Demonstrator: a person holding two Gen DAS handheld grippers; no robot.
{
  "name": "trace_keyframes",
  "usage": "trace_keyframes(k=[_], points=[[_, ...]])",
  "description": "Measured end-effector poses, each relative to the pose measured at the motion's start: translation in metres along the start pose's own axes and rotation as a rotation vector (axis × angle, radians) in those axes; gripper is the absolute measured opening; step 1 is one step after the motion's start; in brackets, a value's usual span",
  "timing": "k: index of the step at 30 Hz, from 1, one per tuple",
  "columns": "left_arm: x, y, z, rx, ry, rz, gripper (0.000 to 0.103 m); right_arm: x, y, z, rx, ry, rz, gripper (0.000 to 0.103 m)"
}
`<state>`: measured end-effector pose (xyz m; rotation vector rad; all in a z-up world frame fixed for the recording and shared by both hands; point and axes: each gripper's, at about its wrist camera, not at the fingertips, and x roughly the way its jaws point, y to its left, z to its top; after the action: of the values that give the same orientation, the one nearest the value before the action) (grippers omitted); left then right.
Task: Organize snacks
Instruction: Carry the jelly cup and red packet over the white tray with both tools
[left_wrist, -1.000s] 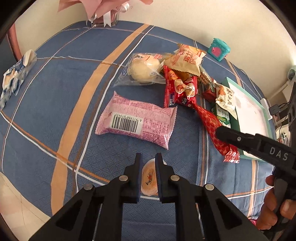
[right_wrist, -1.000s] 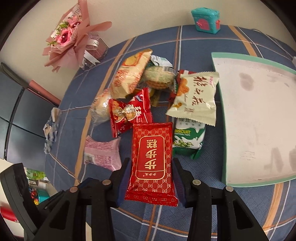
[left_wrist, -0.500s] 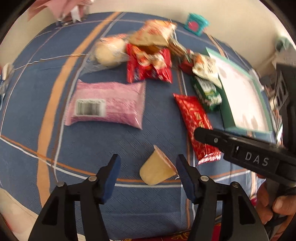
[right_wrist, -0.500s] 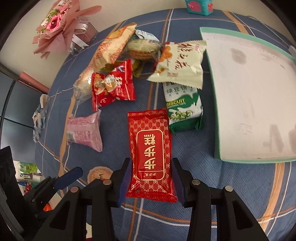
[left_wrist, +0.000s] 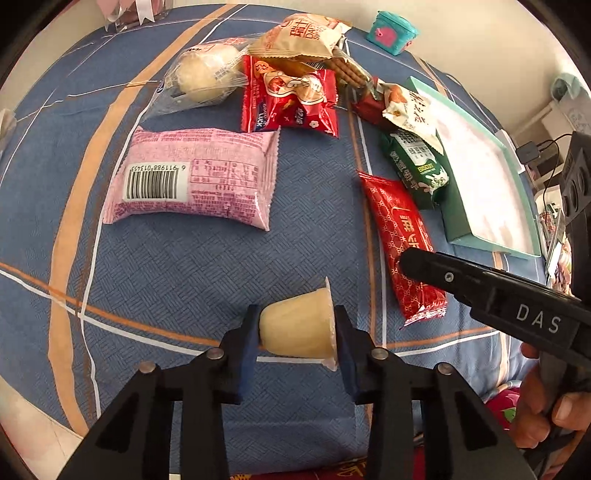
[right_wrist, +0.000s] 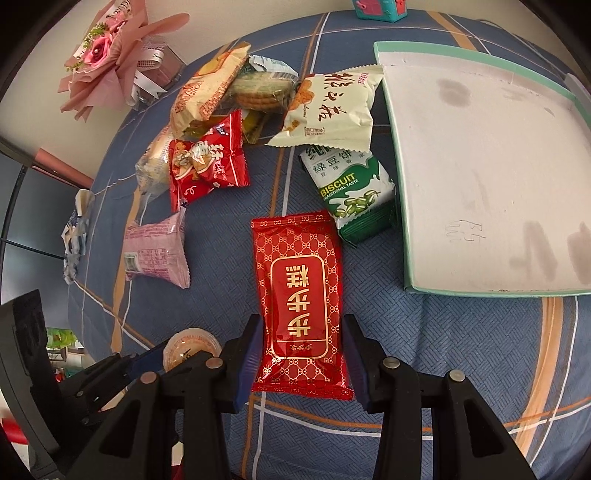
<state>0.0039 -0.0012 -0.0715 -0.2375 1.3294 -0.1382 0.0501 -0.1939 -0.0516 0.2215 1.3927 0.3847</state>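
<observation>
My left gripper (left_wrist: 297, 332) is shut on a small yellow jelly cup (left_wrist: 299, 328), which lies on its side between the pads; the cup also shows in the right wrist view (right_wrist: 190, 349). My right gripper (right_wrist: 303, 350) stands with its pads against both sides of the lower end of a long red snack packet (right_wrist: 299, 291), which lies flat on the blue cloth; the packet also shows in the left wrist view (left_wrist: 400, 236). A teal-rimmed box lid (right_wrist: 484, 166) lies to the right.
A pink packet (left_wrist: 192, 177), a red candy bag (left_wrist: 291, 99), a bun in clear wrap (left_wrist: 203, 74), a green biscuit pack (right_wrist: 351, 192) and a cream packet (right_wrist: 328, 107) lie on the cloth. A bouquet (right_wrist: 110, 55) stands at the far left edge.
My left gripper opened, moved around the tipped jelly cup and closed on it. My right gripper stayed at the red packet, which now lies flatter and farther from the pile.
</observation>
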Motion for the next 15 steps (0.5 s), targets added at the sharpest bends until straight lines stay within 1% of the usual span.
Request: trace_keyframes(k=[5,9,15], points=[[-0.009,0.000,0.001,-0.004,-0.029,0.016,0.039,-0.005,0.002,0.000,-0.005,-0.018,0.005,0.045],[-0.025,0.001,0.001,-0.005,-0.063,0.018,0.039,-0.013,0.006,0.003,-0.008,-0.045,0.031,0.044],[-0.040,-0.002,0.014,-0.003,-0.096,0.031,0.039,-0.032,0.011,0.003,-0.018,-0.094,0.073,0.044]])
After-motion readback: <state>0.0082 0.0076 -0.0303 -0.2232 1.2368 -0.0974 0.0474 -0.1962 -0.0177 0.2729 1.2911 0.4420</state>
